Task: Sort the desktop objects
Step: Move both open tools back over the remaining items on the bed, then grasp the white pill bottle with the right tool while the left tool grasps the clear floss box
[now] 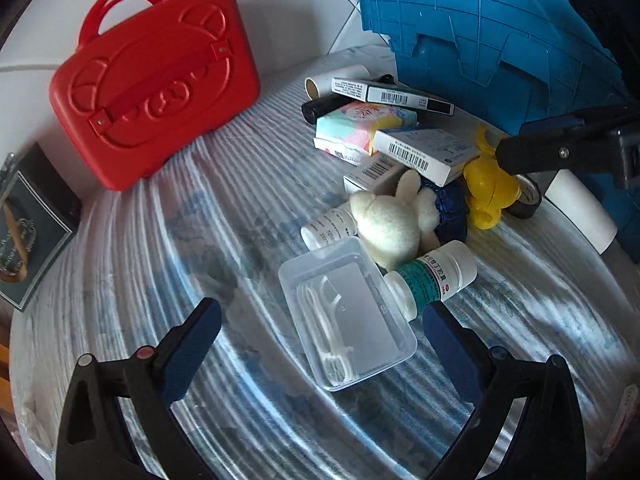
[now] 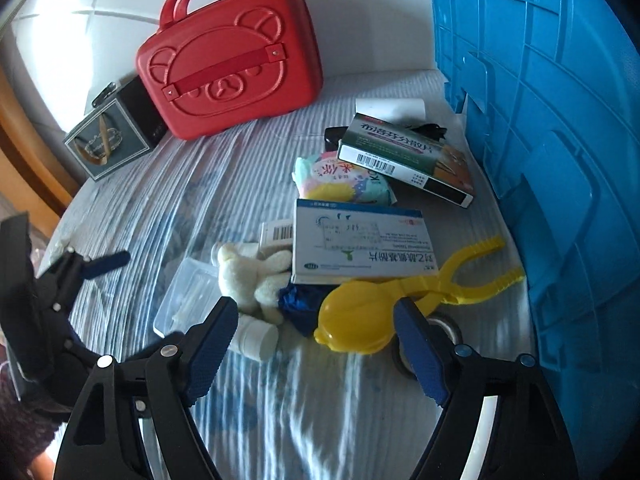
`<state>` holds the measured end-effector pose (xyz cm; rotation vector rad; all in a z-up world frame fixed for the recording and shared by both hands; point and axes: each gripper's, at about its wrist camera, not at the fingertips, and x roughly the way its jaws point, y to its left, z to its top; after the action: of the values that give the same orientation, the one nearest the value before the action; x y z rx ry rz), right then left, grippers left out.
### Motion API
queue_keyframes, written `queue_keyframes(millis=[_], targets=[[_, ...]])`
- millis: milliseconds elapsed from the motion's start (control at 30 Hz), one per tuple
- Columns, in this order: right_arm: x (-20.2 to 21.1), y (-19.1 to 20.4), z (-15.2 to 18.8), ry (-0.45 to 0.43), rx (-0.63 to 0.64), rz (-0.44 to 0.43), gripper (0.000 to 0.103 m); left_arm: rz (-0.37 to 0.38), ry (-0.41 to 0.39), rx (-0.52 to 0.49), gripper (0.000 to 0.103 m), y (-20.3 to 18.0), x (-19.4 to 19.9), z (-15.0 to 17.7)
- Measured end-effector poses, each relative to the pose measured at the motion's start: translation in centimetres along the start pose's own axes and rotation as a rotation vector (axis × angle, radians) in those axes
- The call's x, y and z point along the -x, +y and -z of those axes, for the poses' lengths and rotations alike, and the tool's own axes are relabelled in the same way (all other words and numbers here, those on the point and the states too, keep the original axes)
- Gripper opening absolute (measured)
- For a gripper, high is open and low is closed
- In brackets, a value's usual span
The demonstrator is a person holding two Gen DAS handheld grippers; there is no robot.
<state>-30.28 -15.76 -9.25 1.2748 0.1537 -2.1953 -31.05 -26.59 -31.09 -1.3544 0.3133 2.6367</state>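
The left hand-held gripper (image 1: 320, 344) stands wide over the clear plastic box (image 1: 346, 314) with floss picks, and its pads do not touch the box. The right hand-held gripper (image 2: 316, 344) is also wide and empty, above the yellow clip toy (image 2: 360, 320). The pile lies on the striped table (image 1: 200, 220) near the blue crate (image 2: 540, 120); the red case (image 2: 230, 60) stands at the far edge.
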Motion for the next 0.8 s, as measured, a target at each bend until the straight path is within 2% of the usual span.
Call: queue_keyframes(millis=[133,233,300,333,467,500,667,733,800], targets=[[-1.3,0.2,-0.2,0.026,-0.004,-0.041,0.081,0.03,0.054,0.021,0.101,0.6,-2.4,0.7],[-2.7,1.6,0.2,0.061,0.062,-0.11,0.081,0.06,0.088,0.032,0.095,1.5,-3.5,1.3],[-3.3,3.1,0.5,0.06,0.17,-0.147,0.08,0.088,0.105,0.042,0.087,2.4,-3.9,1.7],[-3.7,3.7,0.6,0.081,0.209,-0.18,0.075,0.105,0.11,0.059,0.085,2.9,-4.0,1.8],[-4.8,6.7,1.2,0.115,0.391,-0.237,0.072,0.1,0.113,0.033,0.084,3.5,-4.0,1.6],[-5.2,7.2,1.4,0.125,0.43,-0.222,0.069,0.107,0.112,0.021,0.084,3.5,-4.0,1.5],[-7.4,7.1,1.8,0.202,0.44,-0.236,0.041,0.15,0.108,-0.069,0.084,2.9,-4.6,0.1],[-7.8,7.5,2.0,0.224,0.458,-0.244,0.036,0.185,0.116,-0.063,0.084,2.9,-5.4,-0.3],[-8.2,7.7,2.3,0.228,0.481,-0.235,0.035,0.186,0.121,-0.059,0.081,2.9,-5.6,-0.8]])
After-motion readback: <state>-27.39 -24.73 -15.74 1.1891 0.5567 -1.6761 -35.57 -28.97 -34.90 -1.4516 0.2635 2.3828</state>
